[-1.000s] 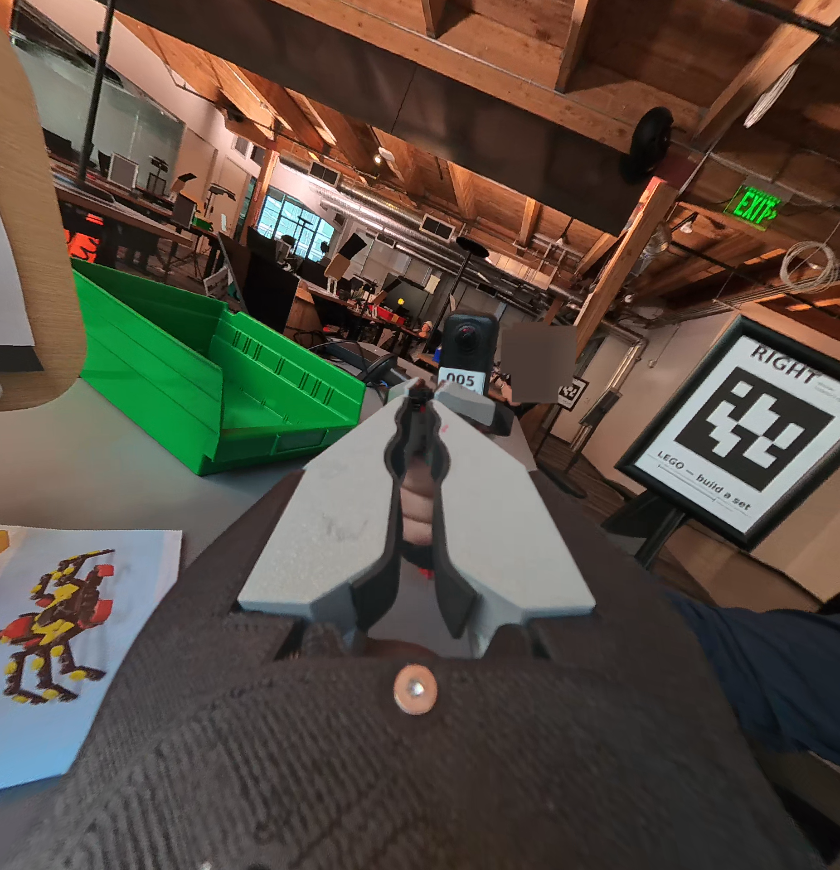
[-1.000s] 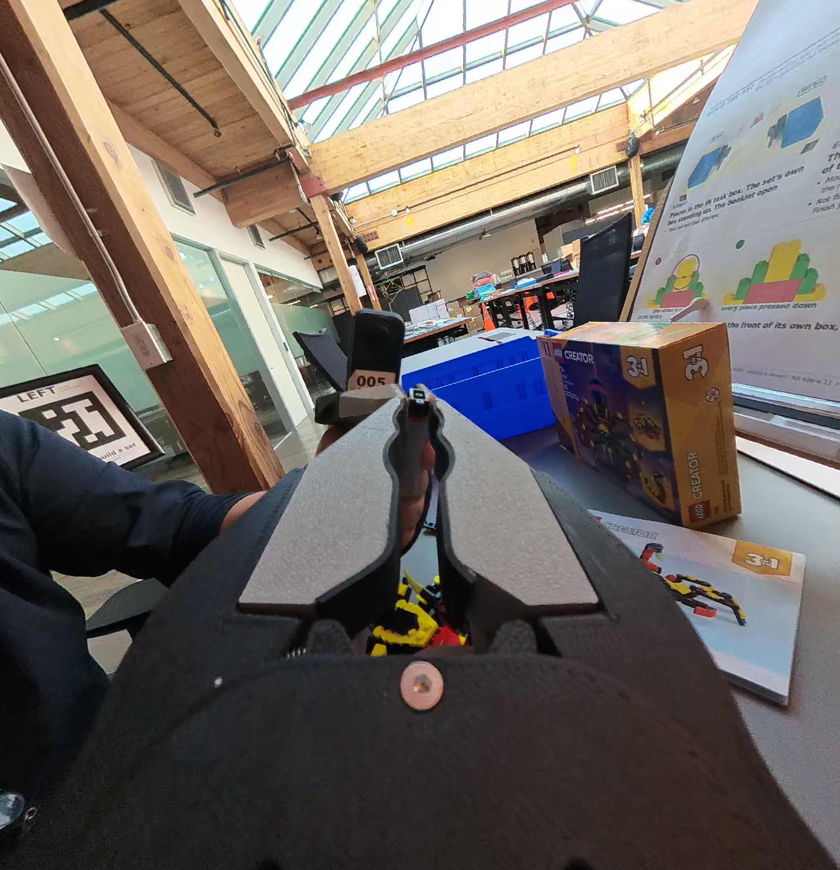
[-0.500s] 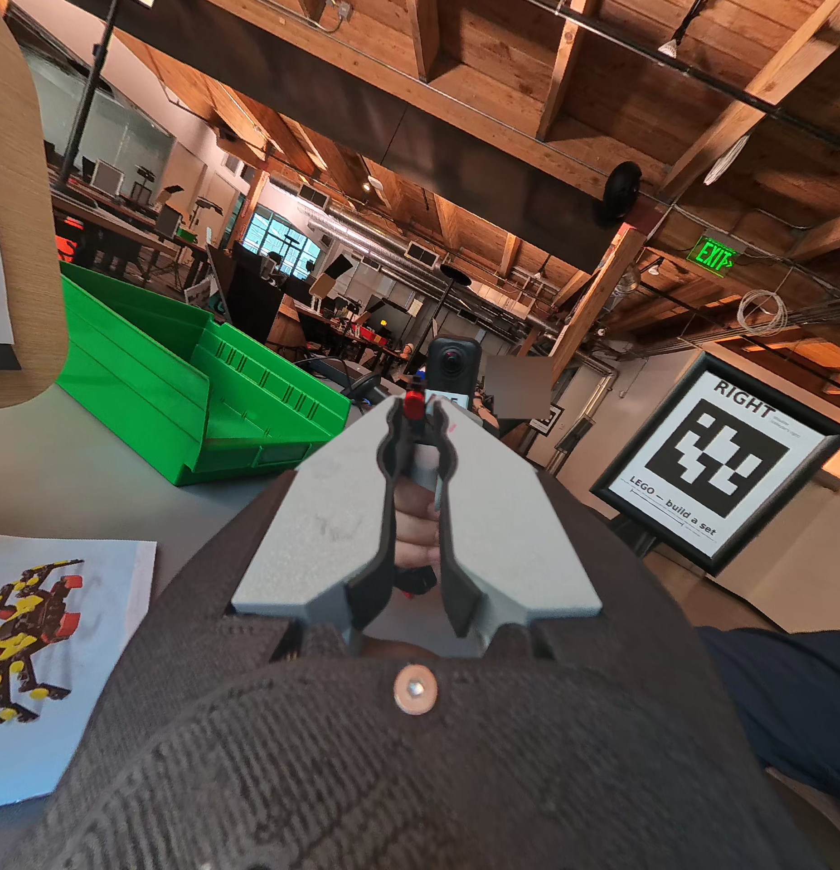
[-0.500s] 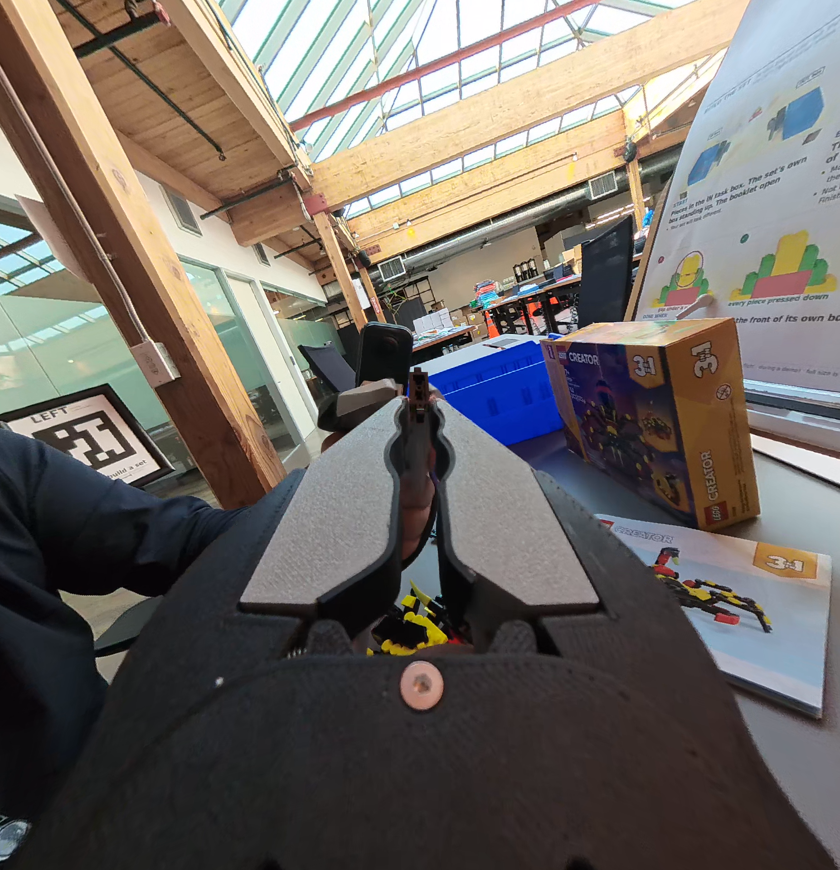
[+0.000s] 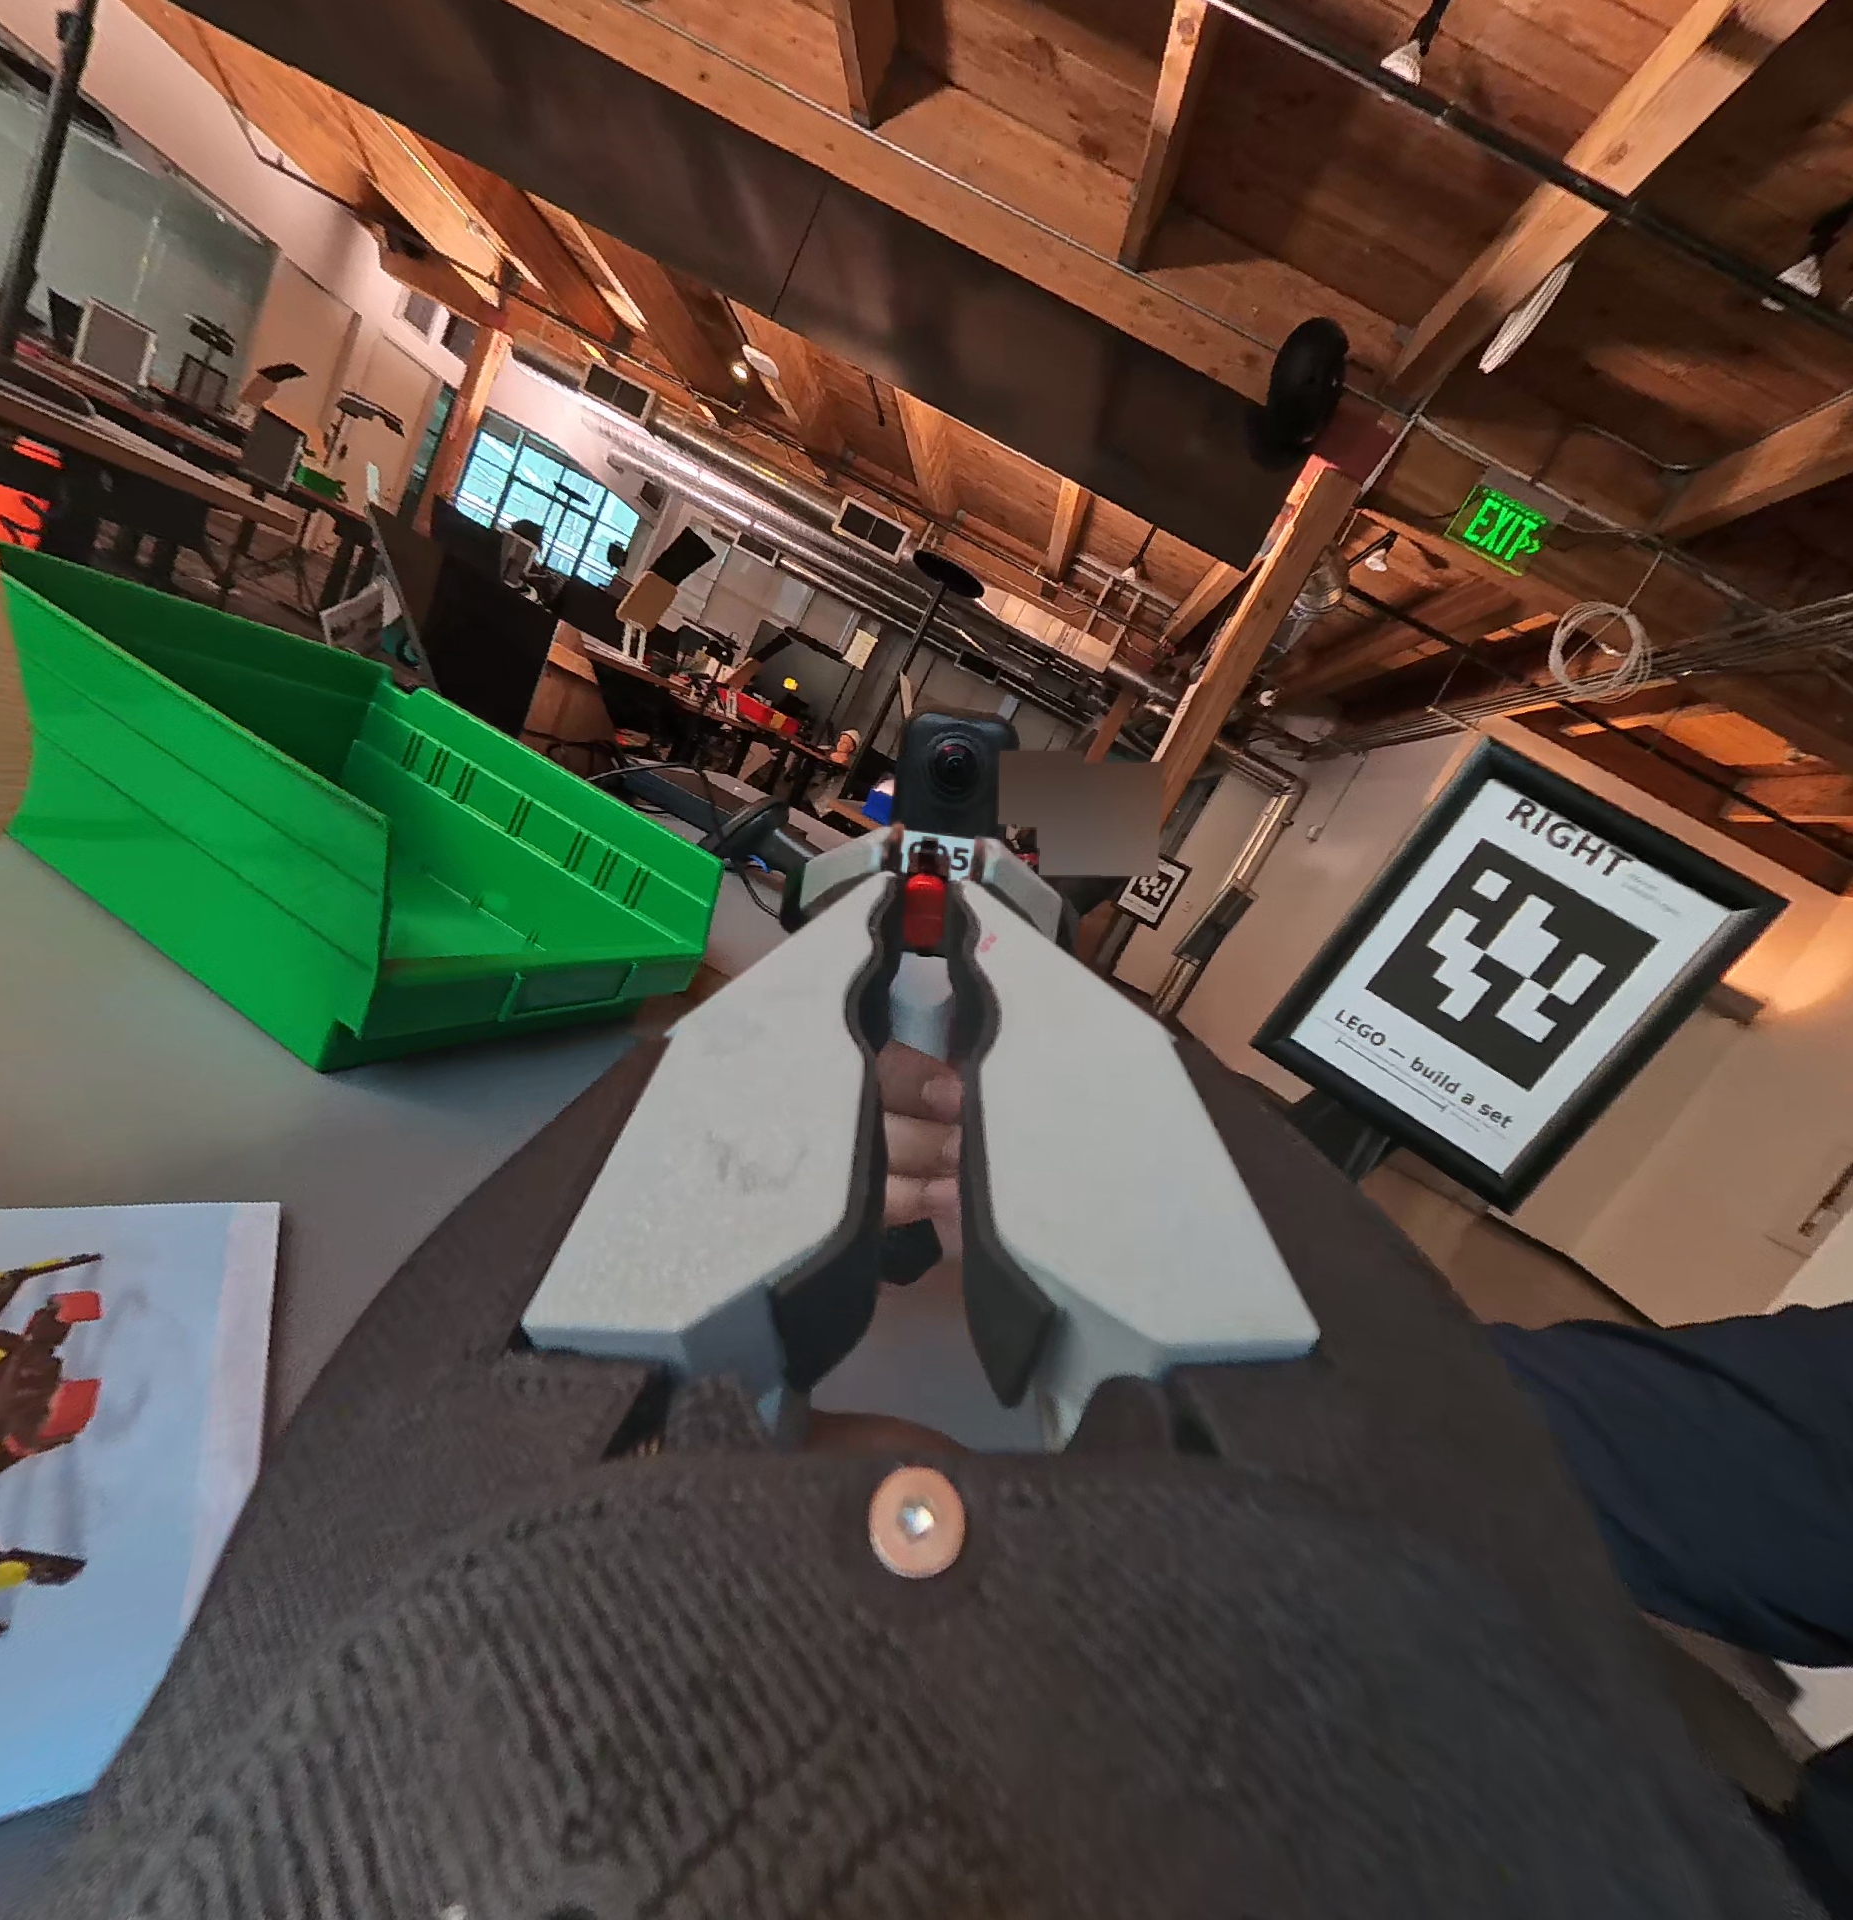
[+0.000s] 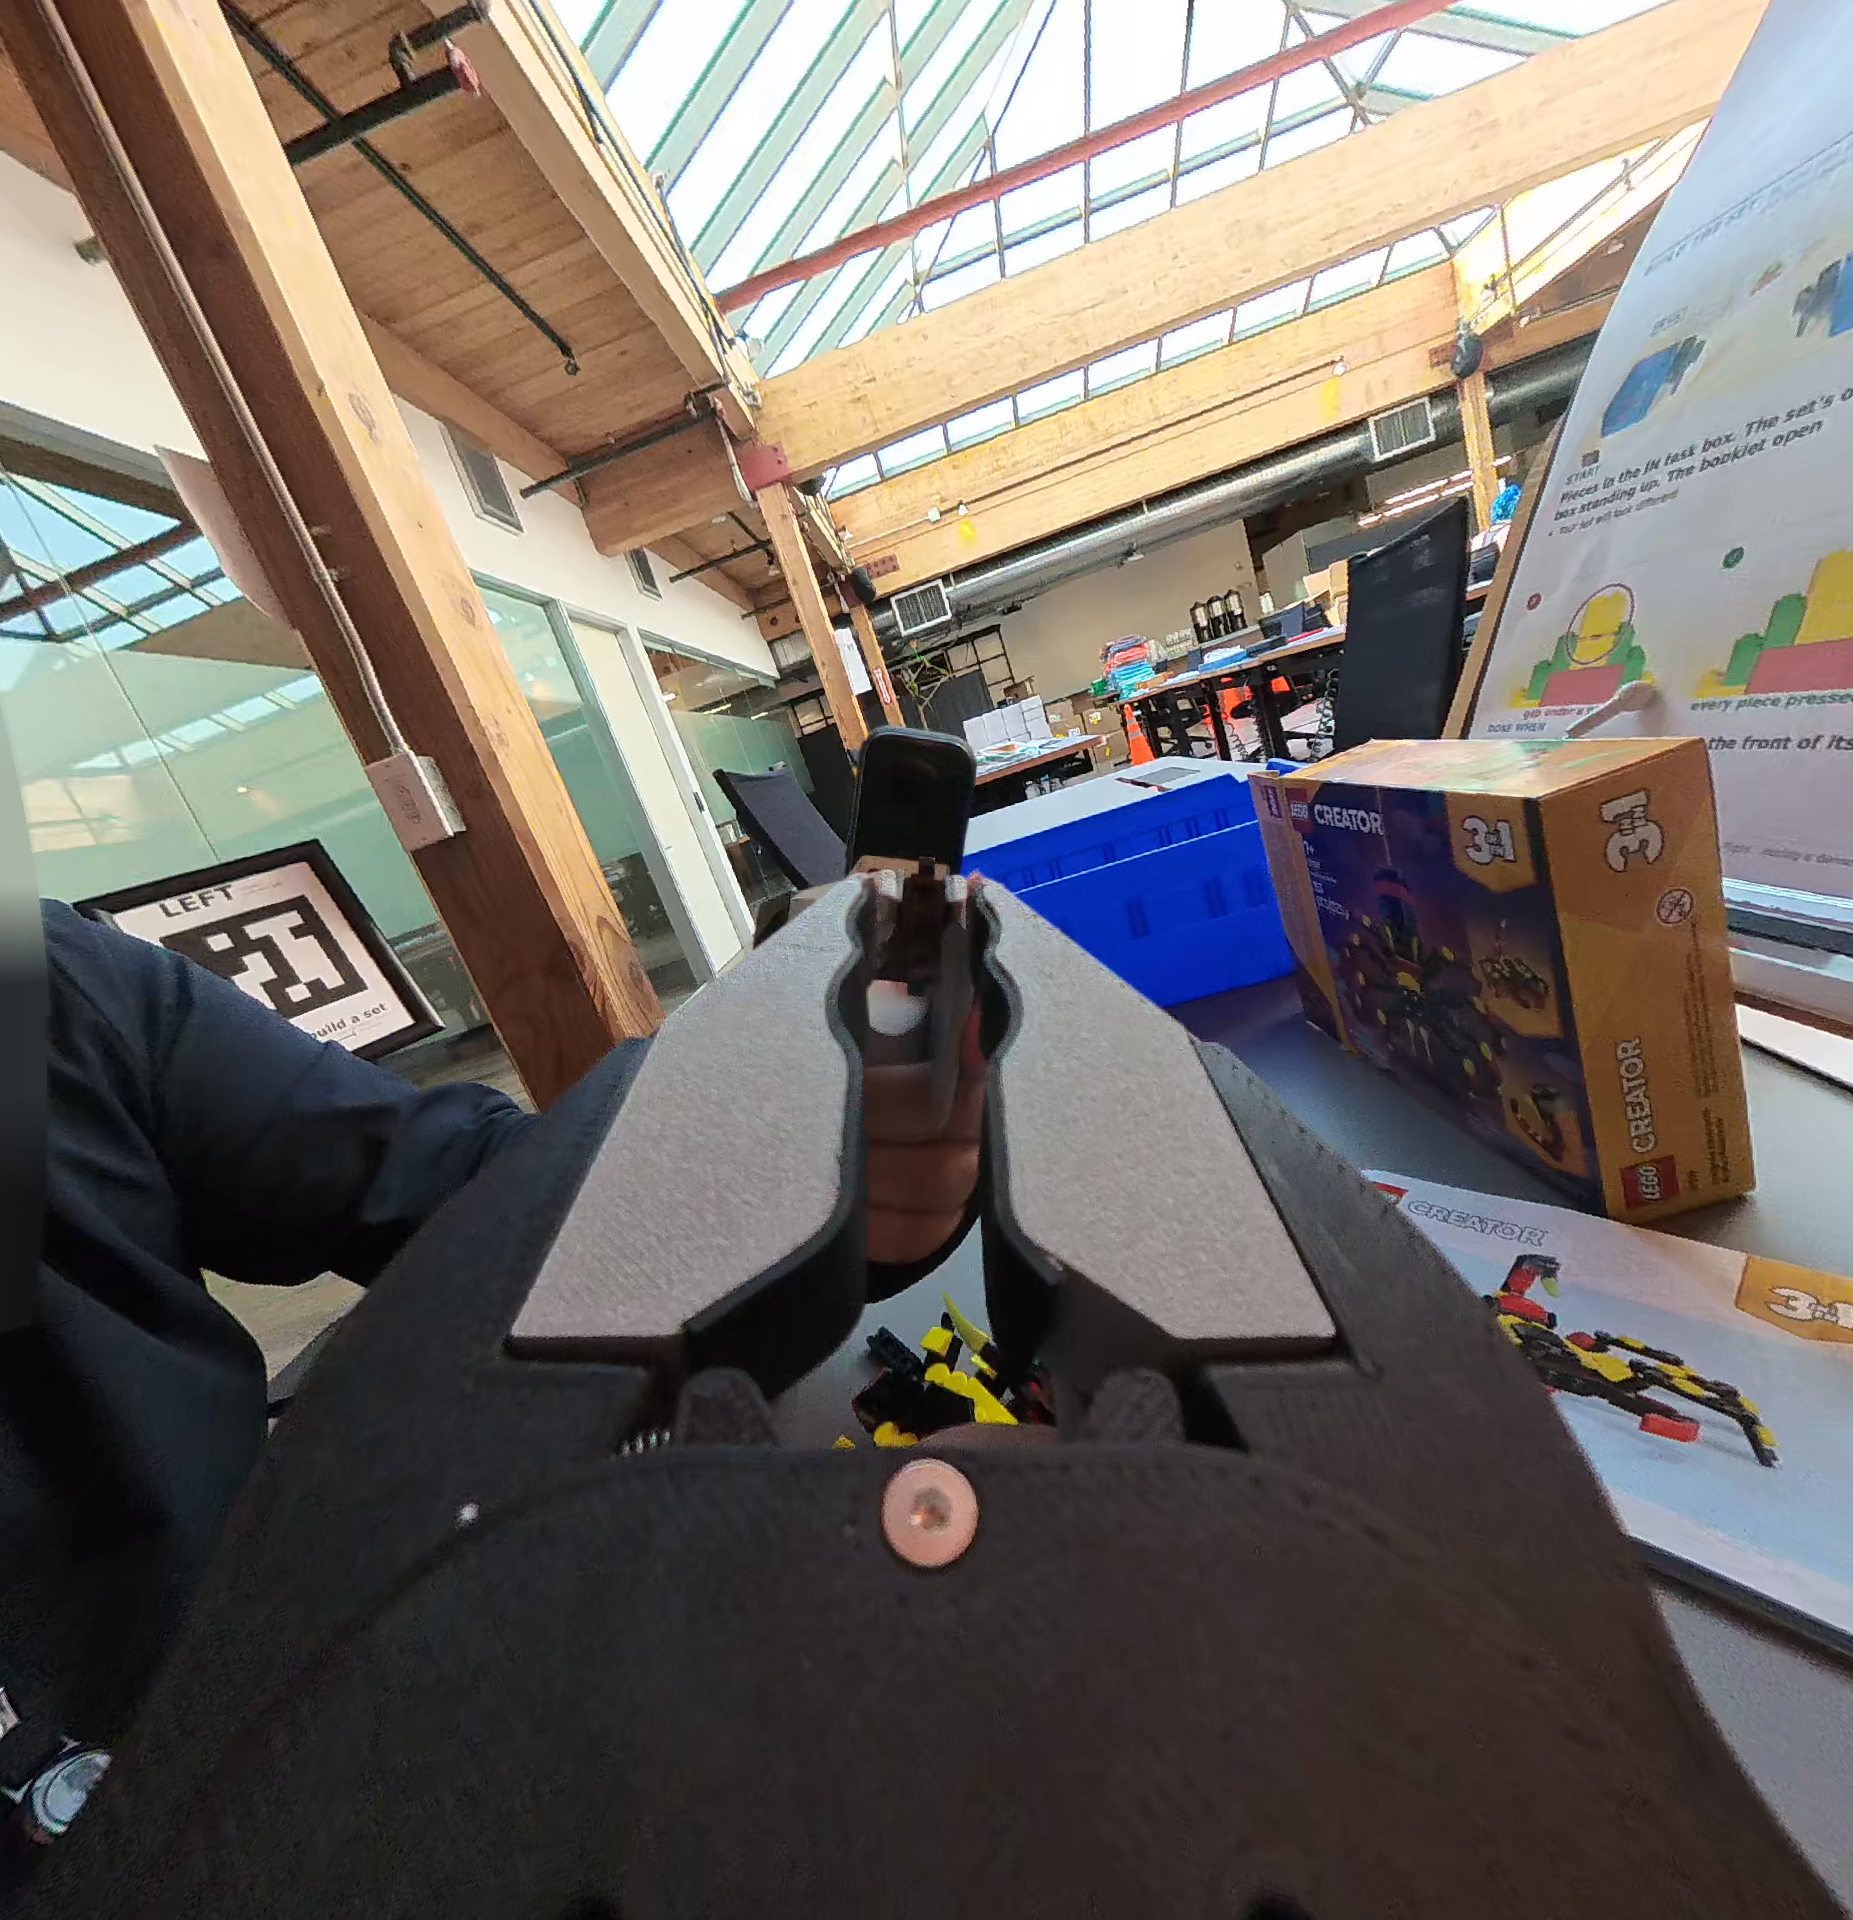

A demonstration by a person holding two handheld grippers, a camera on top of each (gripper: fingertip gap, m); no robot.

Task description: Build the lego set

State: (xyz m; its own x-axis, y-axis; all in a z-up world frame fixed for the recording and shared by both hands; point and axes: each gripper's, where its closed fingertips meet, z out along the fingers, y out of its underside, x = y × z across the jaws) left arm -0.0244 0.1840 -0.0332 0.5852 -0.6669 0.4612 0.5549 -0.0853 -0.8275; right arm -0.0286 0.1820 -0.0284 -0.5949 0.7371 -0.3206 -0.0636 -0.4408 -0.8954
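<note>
We see a small red piece (image 5: 923,906) pinched at the very tips of the left gripper (image 5: 923,920), just above the frame's centre; its fingers are nearly closed and press on the piece from both sides. The right gripper (image 6: 917,914) meets it tip to tip, a little open around a dark brown piece (image 6: 917,920). We cannot tell whether its pads press on it.

Below the right gripper's fingers, low in the frame's centre, a heap of black and yellow pieces (image 6: 932,1382) lies on the grey table (image 6: 1421,1122). At right are the open booklet (image 6: 1628,1382), the standing set box (image 6: 1504,966) and a blue bin (image 6: 1130,894). A green bin (image 5: 278,831) sits at left in the left wrist view.
</note>
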